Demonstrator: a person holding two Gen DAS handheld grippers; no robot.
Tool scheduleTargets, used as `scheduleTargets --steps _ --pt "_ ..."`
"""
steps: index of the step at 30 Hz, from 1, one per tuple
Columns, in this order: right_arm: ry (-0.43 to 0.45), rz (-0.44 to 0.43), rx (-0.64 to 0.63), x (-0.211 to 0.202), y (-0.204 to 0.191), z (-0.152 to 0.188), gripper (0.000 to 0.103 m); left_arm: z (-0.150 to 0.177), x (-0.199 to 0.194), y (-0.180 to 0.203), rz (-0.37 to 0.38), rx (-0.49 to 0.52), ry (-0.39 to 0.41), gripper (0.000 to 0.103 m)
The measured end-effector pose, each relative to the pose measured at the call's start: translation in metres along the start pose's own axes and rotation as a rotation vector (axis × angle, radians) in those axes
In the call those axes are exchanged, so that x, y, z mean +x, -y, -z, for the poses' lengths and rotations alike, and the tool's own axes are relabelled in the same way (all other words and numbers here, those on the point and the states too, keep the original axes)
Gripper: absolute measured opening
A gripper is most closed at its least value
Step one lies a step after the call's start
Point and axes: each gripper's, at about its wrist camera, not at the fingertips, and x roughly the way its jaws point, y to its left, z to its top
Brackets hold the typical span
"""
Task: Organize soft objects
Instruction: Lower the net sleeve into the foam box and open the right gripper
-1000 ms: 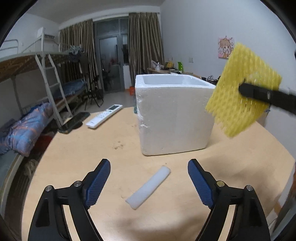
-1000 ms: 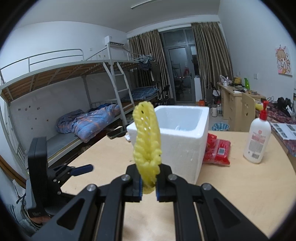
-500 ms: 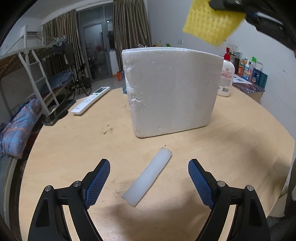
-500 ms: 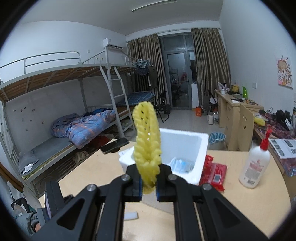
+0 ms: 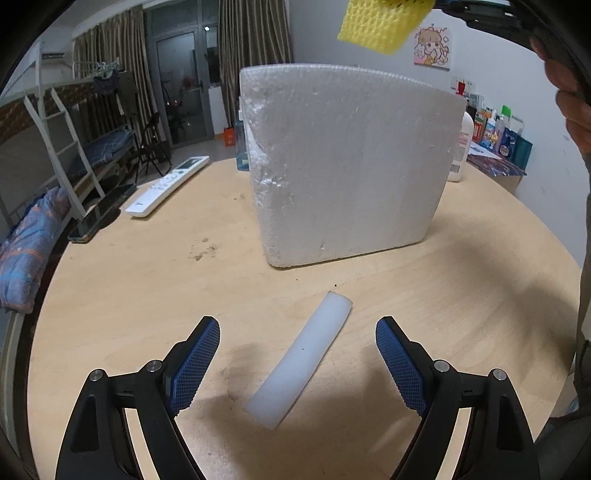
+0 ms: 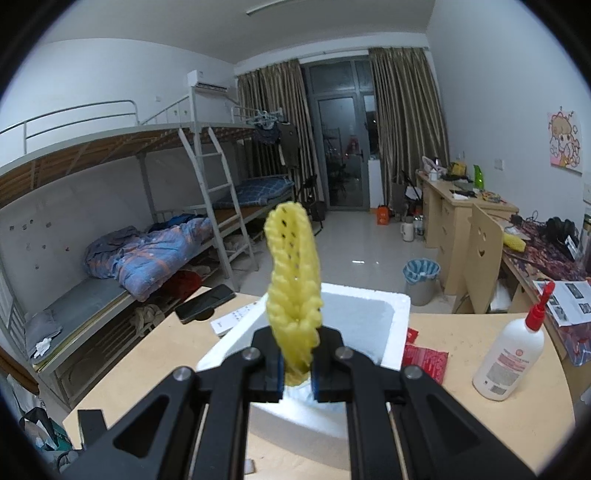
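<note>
Looks light and squashy, yellow foam net (image 6: 293,280) pinched at its lower edge (right gripper (image 6: 297,373) clenched).

Left claw (image 5: 297,362) black-armed, blue cross-hatched pads (image 5: 194,363), silver screws, right claw (image 6: 297,369) black, pads seemingly blue

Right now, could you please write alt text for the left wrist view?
The open left gripper hovers over a white foam strip lying on the round wooden table. Behind stands a white polystyrene box; a yellow foam net hangs above it.
</note>
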Motion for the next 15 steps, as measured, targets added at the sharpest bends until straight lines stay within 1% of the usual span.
scheduleTargets --steps 4,6,12,13,14,15 --pt "-0.035 0.010 0.002 0.015 0.005 -0.001 0.013 -0.002 0.011 -0.007 0.040 -0.020 -0.049 0.087" --pt "-0.050 0.010 0.016 0.022 0.008 -0.001 0.013 -0.003 0.013 -0.008 0.054 -0.016 -0.059 0.087" --pt "-0.108 0.017 -0.004 0.037 0.006 -0.002 0.013 0.000 0.017 -0.005 0.094 0.019 -0.102 0.087" --pt "-0.117 0.026 -0.009 0.040 0.006 -0.002 0.019 0.001 0.018 -0.004 0.098 0.029 -0.111 0.087" --pt "-0.132 0.033 -0.020 0.042 0.003 -0.002 0.034 0.001 0.018 -0.003 0.098 0.035 -0.115 0.087" --pt "-0.152 0.031 -0.024 0.045 0.002 -0.001 0.044 0.002 0.019 -0.003 0.097 0.038 -0.117 0.086"
